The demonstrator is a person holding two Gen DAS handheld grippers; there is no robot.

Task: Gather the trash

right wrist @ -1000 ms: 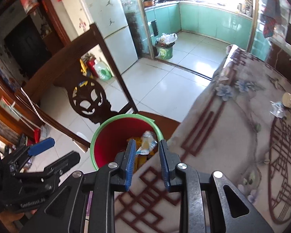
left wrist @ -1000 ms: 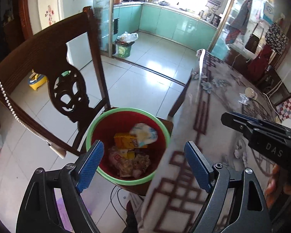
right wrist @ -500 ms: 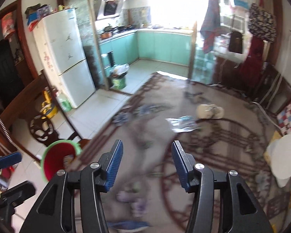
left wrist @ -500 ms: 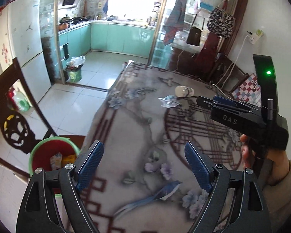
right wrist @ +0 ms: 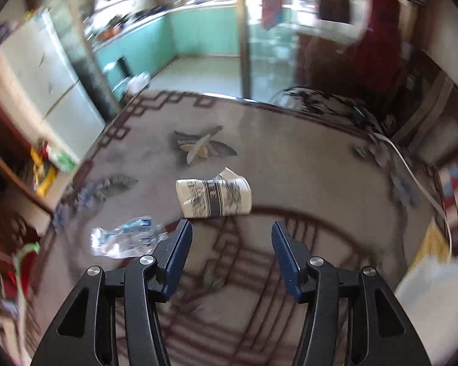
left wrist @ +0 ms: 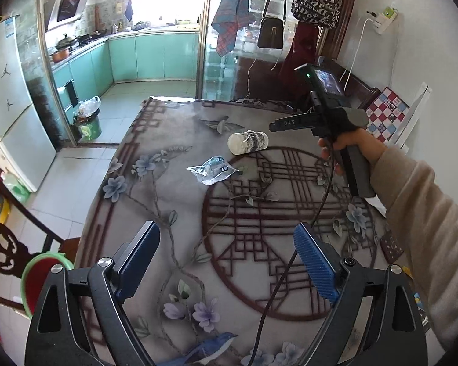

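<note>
Crumpled paper cup (right wrist: 214,194) centre frame, clear plastic wrapper (right wrist: 128,241) lower left, on glossy patterned tablecloth (right wrist: 305,164). Both grippers, left gripper (left wrist: 226,262) and right gripper (right wrist: 231,254), empty; left jaws opening wide, right fingers apart.

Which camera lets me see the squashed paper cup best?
The right wrist view: the crushed paper cup lies close and large just ahead of the tongs, though a little blurred. The left wrist view shows the same cup sharper but smaller, farther across the table.

White letters "DAS" are showing on the black barrel of the right gripper (left wrist: 293,122), which a hand is holding above the bench. Large letters, "D" and "R" among them, are showing on the patterned bag (left wrist: 317,0) hanging on the wall behind the right gripper. Print on the wrapper (left wrist: 213,169) and paper cup (left wrist: 248,142) is too small to read.
</note>
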